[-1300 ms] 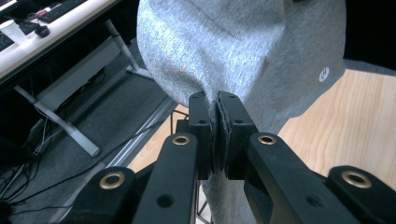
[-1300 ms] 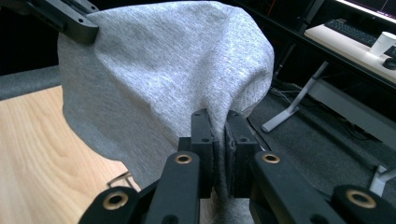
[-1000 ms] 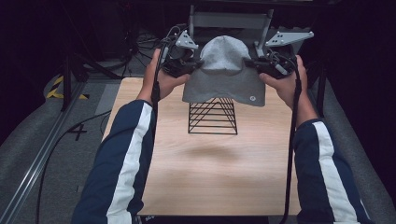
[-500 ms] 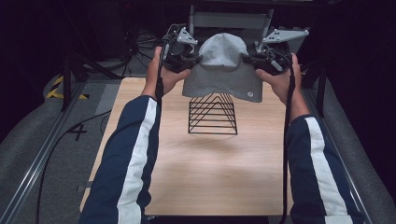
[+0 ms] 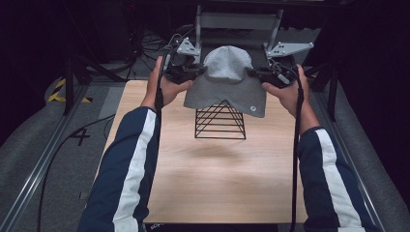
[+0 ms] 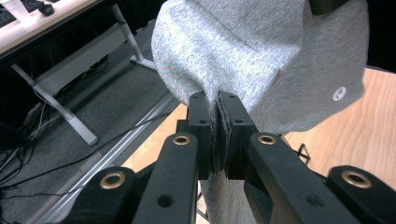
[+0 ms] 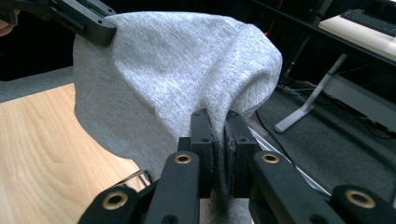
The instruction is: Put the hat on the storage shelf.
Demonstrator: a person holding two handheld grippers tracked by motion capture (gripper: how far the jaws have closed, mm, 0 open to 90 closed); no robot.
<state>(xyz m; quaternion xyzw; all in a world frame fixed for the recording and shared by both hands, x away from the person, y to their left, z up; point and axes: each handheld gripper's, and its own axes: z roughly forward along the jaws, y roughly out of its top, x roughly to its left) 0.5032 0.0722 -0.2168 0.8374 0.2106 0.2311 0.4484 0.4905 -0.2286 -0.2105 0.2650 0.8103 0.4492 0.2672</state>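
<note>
A grey knit beanie (image 5: 226, 79) hangs in the air, stretched between both grippers above the far part of the table. My left gripper (image 5: 197, 72) is shut on its left edge; in the left gripper view the fabric (image 6: 261, 56) is pinched between the black jaws of the left gripper (image 6: 218, 100). My right gripper (image 5: 251, 72) is shut on the right edge, and the right gripper (image 7: 218, 119) clamps the beanie (image 7: 177, 70) in its own view. A black wire pyramid stand (image 5: 220, 121) sits on the table just below the beanie's lower edge.
The light wooden table (image 5: 212, 179) has bare surface in front of the stand. A grey metal frame (image 5: 237, 21) rises behind the table's far edge. Metal rails (image 5: 43, 159) and cables run along the left side on the grey floor.
Both hands have carried the beanie slightly farther away and higher above the stand. Both grips stay the same.
</note>
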